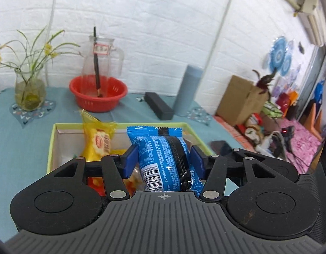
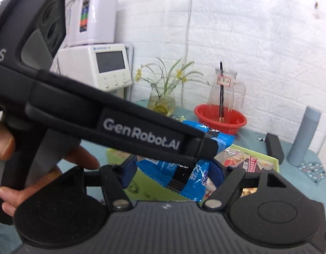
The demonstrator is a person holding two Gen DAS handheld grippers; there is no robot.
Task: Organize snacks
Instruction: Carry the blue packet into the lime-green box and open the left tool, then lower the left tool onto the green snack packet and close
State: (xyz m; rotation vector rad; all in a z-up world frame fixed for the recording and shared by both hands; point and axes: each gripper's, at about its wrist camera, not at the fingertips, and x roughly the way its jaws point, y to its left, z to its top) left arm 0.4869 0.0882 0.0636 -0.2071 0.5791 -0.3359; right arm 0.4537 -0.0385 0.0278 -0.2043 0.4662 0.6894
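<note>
Currently the left claw (image 1: pixel 163 160) is clamped on the blue snack packet (image 1: pixel 163 158), above the green-rimmed box (image 1: pixel 49 148); the right claw (image 2: pixel 173 173) brackets the same packet, grip indeterminate.

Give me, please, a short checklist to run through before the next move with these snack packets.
1. Left claw grip on the blue packet: ok, pads press both its sides.
2. Right claw grip on the second blue packet: ok, it spans the gap between the pads.
3. Claws clear of each other: not ok, the left claw crosses right above the right claw.
4. Free room in the green-rimmed box: cannot tell, a yellow packet stands inside and the claws hide the floor.
5. Red basket and glass jug out of the way: ok, both stand behind the box.
</note>
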